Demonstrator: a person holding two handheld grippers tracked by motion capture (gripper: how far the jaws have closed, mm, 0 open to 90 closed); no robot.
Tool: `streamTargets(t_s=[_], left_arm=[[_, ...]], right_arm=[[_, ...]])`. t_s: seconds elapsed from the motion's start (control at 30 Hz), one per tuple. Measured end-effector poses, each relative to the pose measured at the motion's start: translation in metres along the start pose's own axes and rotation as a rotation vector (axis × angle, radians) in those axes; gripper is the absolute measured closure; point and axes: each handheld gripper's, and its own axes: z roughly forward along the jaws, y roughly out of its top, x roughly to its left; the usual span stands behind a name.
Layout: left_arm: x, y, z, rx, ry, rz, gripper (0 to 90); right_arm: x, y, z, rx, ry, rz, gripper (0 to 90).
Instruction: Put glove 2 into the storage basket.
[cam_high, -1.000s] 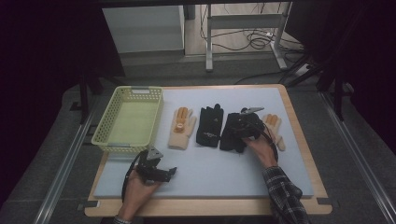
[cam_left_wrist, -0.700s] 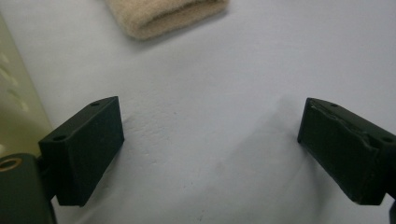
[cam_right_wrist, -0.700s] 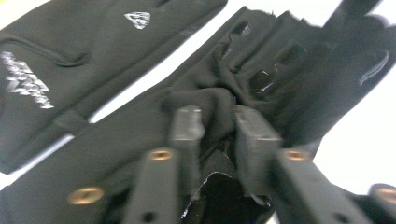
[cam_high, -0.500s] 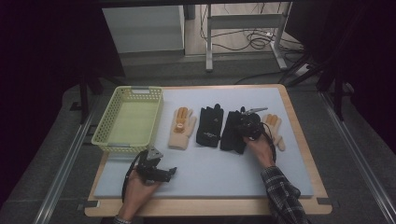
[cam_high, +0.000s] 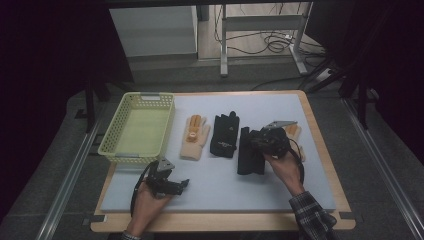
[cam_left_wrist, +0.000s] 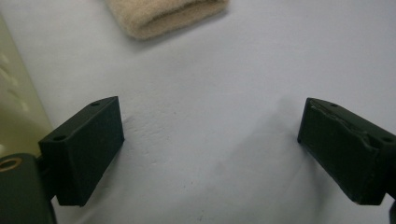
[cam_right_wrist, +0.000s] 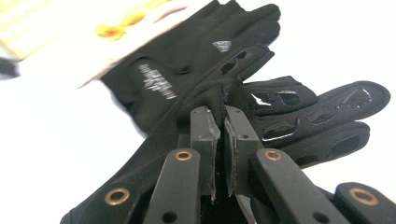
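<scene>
From the left in the high view, a pale green basket (cam_high: 116, 150) stands at the mat's edge; just below it the left gripper (cam_high: 176, 186) rests on the grey mat (cam_high: 220, 185), and its own view shows the jaws spread wide with nothing between them, the basket wall to one side and the cuff of the beige glove (cam_left_wrist: 163, 16) ahead; that beige glove (cam_high: 194, 136) lies flat right of the basket; next comes a black glove (cam_high: 225, 134) lying flat; then the right gripper (cam_high: 261, 141), whose jaws have just been closing; its own view shows them pinched on a fold of the second black glove (cam_right_wrist: 280, 112); from above that pinch is hidden.
</scene>
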Motion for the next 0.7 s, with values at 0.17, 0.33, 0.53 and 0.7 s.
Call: streamTargets(t_s=[0.17,0.33,0.53,0.7], left_arm=[[0.000,0.000,0.000,0.001,0.000,0.003,7.2],[0.000,0.000,0.000,-0.003,0.000,-0.004,7.2],[0.000,0.000,0.000,0.000,0.000,-0.001,7.2],[0.000,0.000,0.000,0.000,0.000,-0.001,7.2]], right_arm=[[0.027,-0.013,-0.020,-0.015,0.036,-0.028,82.6],[0.057,-0.032,-0.029,-0.031,0.078,-0.017,82.6],[0.078,-0.056,-0.010,0.006,0.114,-0.014,68.9],[0.063,-0.046,-0.008,-0.022,0.064,-0.033,59.7]])
